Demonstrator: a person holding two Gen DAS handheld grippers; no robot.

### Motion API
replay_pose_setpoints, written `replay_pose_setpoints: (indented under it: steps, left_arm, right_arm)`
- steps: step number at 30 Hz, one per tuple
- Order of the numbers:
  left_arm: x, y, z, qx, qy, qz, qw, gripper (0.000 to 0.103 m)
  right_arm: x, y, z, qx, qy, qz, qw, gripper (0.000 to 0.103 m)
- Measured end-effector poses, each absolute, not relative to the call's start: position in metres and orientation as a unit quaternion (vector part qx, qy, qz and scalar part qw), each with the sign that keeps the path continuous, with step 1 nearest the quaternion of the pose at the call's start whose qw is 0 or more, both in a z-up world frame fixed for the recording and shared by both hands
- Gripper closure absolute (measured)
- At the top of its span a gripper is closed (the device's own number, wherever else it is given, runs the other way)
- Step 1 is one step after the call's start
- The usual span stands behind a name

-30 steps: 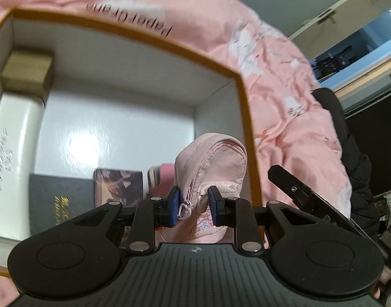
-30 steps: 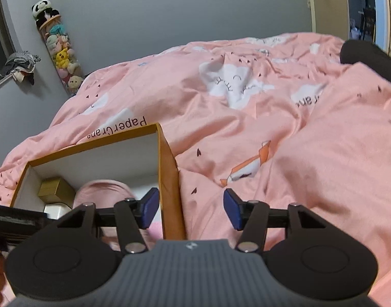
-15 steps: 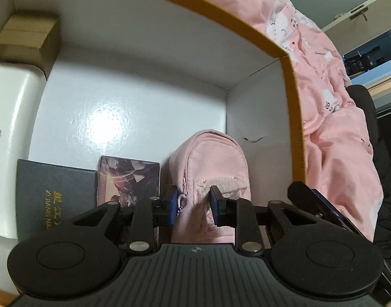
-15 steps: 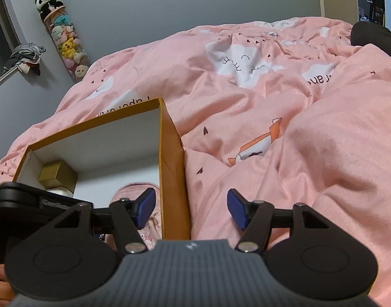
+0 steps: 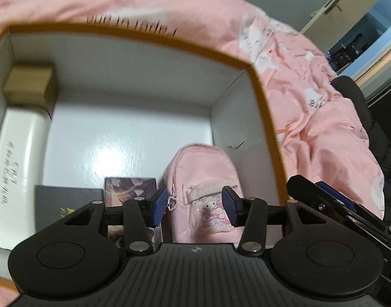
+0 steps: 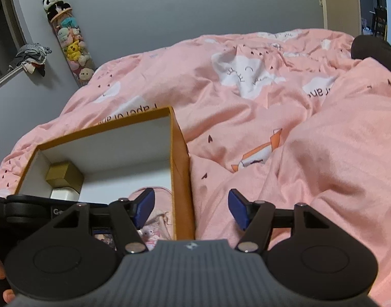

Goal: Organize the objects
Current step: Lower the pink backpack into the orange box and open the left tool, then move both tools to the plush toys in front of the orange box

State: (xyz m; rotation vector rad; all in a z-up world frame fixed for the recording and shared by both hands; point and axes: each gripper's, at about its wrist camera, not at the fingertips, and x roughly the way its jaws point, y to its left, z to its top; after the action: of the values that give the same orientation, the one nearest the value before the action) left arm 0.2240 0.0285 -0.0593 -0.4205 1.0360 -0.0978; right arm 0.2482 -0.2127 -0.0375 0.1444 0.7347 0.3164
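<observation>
A small pink pouch (image 5: 203,179) lies inside the orange-rimmed box (image 5: 262,117), in its near right corner against the right wall. My left gripper (image 5: 195,204) is open just above it, its jaws apart on either side of the pouch and clear of it. The pouch also shows in the right wrist view (image 6: 157,217). My right gripper (image 6: 191,207) is open and empty, straddling the box's right wall (image 6: 181,179) above the bed.
Inside the box lie a gold cube box (image 5: 29,87), a white case (image 5: 16,168), a dark booklet (image 5: 64,202) and a picture card box (image 5: 130,186). The box sits on a pink duvet (image 6: 272,107). A dark garment (image 5: 374,140) lies at the right.
My left gripper lowered the pink pouch into the box, then opened and let it go, and has drawn back a little. The right gripper stayed open and shifted slightly.
</observation>
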Motion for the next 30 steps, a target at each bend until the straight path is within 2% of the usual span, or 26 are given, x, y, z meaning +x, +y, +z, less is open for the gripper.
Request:
replay_pose_setpoints:
  steps: [10, 16, 20, 25, 28, 30]
  left_arm:
    - [0.168, 0.033, -0.004, -0.165, 0.395, -0.054, 0.902, 0.047]
    - [0.113, 0.051, 0.022, -0.153, 0.349, -0.045, 0.923, 0.047]
    - [0.087, 0.060, 0.018, -0.153, 0.368, -0.046, 0.916, 0.047]
    - [0.059, 0.068, -0.011, -0.148, 0.445, -0.026, 0.883, 0.047]
    - [0.045, 0.073, -0.032, -0.160, 0.490, -0.010, 0.857, 0.047]
    - [0.041, 0.079, -0.042, -0.169, 0.509, -0.001, 0.844, 0.042]
  right_arm:
    - [0.198, -0.215, -0.011, 0.096, 0.323, 0.158, 0.928, 0.032]
    - [0.157, -0.203, -0.013, 0.062, 0.316, 0.171, 0.931, 0.033]
    - [0.141, -0.192, -0.025, 0.061, 0.358, 0.209, 0.908, 0.034]
    - [0.114, -0.172, -0.045, 0.014, 0.397, 0.243, 0.885, 0.046]
    - [0.104, -0.165, -0.060, 0.015, 0.435, 0.261, 0.862, 0.046]
    - [0.100, -0.162, -0.069, 0.011, 0.456, 0.265, 0.850, 0.046]
